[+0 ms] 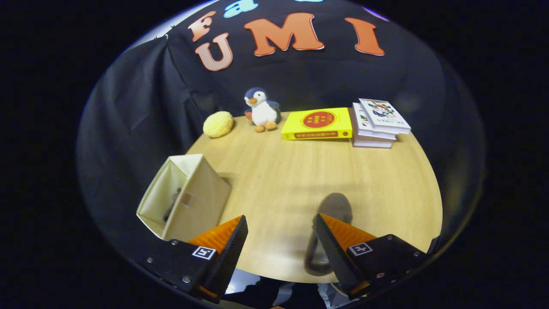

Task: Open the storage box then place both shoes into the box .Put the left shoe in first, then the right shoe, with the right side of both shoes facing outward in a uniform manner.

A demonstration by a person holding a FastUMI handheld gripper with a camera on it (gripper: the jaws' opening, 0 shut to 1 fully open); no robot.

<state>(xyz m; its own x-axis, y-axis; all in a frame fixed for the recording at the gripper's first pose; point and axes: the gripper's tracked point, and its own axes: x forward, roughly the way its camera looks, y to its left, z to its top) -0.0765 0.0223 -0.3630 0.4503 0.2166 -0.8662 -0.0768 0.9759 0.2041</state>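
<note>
Gripper [281,234] hovering over the bench [300,180] with fingers spread wide and gripping nothing, cream fabric box [188,195] sitting open beside the left finger, something dark lying inside it, dark grey shoe [330,214] showing partly behind the right finger.

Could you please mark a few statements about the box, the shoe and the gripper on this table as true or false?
1. The storage box stands open on the wooden table. True.
2. The gripper is shut on a shoe. False: its fingers are spread apart with only bare table between them.
3. A dark shoe lies just beyond the right finger. True, partly hidden by that finger.
4. The plush penguin sits on top of the yellow book. False: it stands on the table beside the book.
5. Something dark already lies inside the box. True, though what it is cannot be told.
</note>
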